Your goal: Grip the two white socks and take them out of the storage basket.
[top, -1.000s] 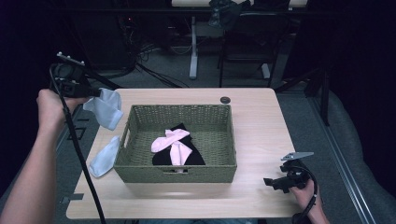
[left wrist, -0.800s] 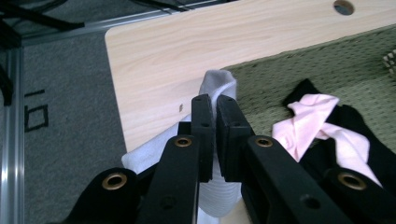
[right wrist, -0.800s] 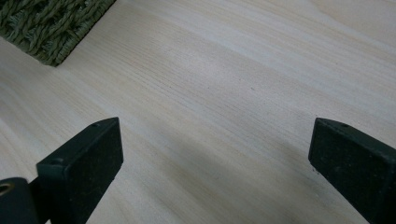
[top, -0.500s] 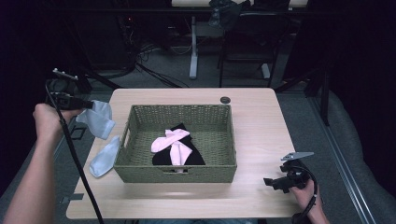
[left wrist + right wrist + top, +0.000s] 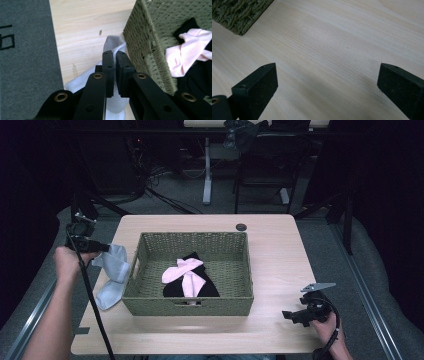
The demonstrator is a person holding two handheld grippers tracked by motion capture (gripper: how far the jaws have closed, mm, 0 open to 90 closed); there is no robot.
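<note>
My left gripper [image 5: 114,62] has its jaws pressed together on the pale blue sock [image 5: 113,45], so the stretch of fabric between them is hidden, and the sock's lower end runs off the bottom edge of the left gripper view. In the high view my left hand [image 5: 70,262] covers the spot where sock and jaws meet. The woven basket [image 5: 147,37] is cut by the top and right edges there, and the pink sock [image 5: 185,53] and black cloth [image 5: 190,80] run out at the right. In the right gripper view only a corner of the basket shows, slightly blurred. The small dark round thing [image 5: 241,227] near the table's far edge is too small to identify.
</note>
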